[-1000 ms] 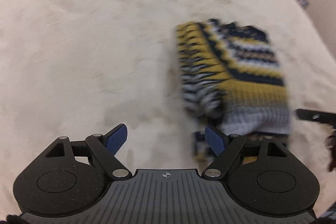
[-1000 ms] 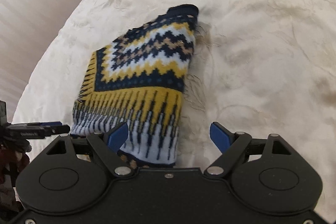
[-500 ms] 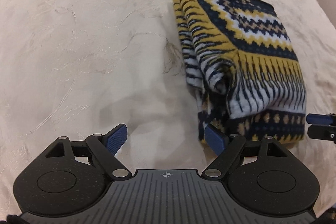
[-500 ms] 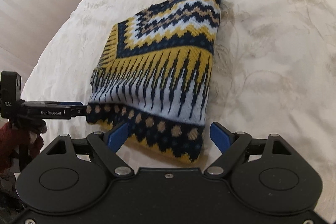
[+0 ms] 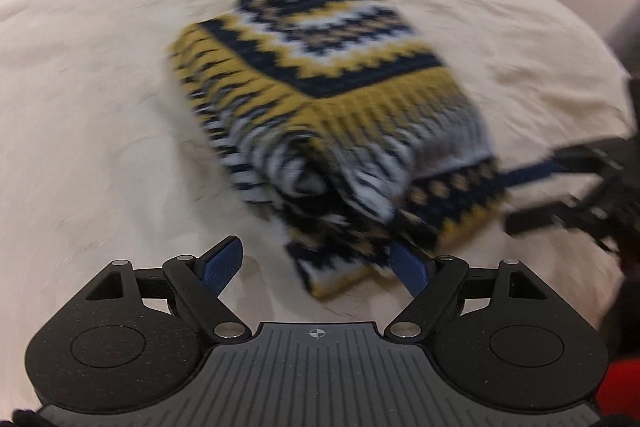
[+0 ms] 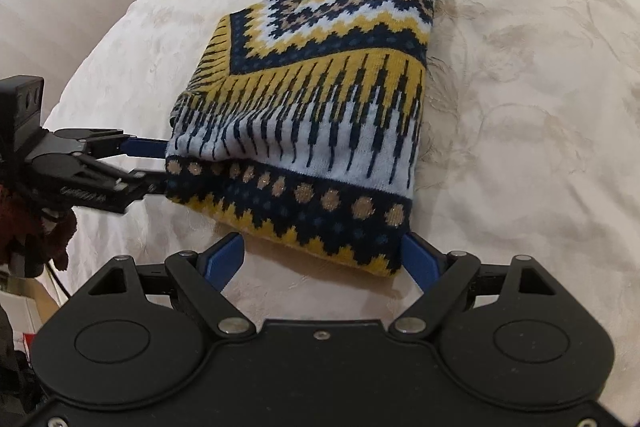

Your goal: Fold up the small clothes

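Your left gripper (image 5: pixel 316 261) stood with its blue fingers spread wide, one pad (image 5: pixel 408 267) tucked against the near corner of the folded sweater (image 5: pixel 336 107); the view was blurred. Your right gripper (image 6: pixel 322 259) was likewise spread, its far pad (image 6: pixel 418 261) touching the hem corner, nothing clamped. The sweater (image 6: pixel 316 107), patterned in navy, yellow and white, lay folded on the cream bedspread (image 6: pixel 520 107), between both tools. From the right wrist view, the left gripper (image 6: pixel 148 163) met the sweater's side edge.
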`<state>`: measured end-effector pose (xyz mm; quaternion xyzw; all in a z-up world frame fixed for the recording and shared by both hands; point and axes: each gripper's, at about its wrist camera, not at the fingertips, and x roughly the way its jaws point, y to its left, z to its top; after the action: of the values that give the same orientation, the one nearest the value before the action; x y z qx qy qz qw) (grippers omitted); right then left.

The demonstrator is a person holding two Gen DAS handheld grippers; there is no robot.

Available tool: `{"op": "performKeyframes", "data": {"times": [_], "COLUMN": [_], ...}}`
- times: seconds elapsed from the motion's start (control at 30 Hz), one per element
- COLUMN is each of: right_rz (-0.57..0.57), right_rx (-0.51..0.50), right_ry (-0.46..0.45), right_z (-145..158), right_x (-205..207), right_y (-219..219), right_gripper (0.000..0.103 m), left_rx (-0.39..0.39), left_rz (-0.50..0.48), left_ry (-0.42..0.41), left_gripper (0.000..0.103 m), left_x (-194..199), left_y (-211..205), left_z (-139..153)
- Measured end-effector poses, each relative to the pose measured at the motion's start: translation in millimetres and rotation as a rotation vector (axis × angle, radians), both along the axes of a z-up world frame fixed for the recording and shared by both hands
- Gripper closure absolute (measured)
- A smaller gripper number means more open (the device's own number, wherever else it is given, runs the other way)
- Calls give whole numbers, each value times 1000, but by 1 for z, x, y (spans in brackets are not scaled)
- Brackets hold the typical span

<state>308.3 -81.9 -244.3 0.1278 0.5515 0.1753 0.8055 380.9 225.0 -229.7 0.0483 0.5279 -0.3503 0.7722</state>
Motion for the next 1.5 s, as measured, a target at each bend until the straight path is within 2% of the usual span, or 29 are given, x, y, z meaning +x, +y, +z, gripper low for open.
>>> {"op": "performKeyframes", "data": {"times": [0.07,0.17,0.23,0.43,0.77,0.83,0.9,1.0,1.07,1.17,1.33,1.43,1.5], "right_rz": [-15,-31,-42,-50,-52,-53,-51,-58,-64,-70,-72,-68,-72], "right_rx": [2,6,9,7,2,3,1,2,3,2,1,2,5], "right_ry": [-5,-11,-15,-13,-19,-17,-16,-12,-9,-8,-11,-21,-34], "right_z": [2,4,5,5,6,6,6,6,6,6,5,8,12], "right_x": [-3,-7,-9,-15,-23,-25,-26,-27,-28,-28,-24,-19,-14], "right_y": [0,0,0,3,1,1,0,-2,-5,-9,-13,-15,-18], "right_gripper": [17,17,17,17,17,17,17,17,17,17,17,17,17], "left_rx": [-59,-151,-188,-214,-263,-294,-342,-339,-312,-279,-288,-284,-285], "left_rz": [3,67,82,43,96,69,6,-100,-122,-84,22,74,133], "left_ry": [26,51,56,35,67,118,206,288,303,311,339,304,242], "left_gripper": [23,23,23,23,25,25,25,25,25,25,27,27,26], "left_x": [-3,-9,-15,-24,-6,0,4,4,5,9,11,6,1], "left_y": [10,22,19,-10,-28,-30,-33,-35,-30,-13,13,21,27], "left_z": [6,16,22,22,0,-7,-14,-21,-23,-26,-32,-24,-11]}}
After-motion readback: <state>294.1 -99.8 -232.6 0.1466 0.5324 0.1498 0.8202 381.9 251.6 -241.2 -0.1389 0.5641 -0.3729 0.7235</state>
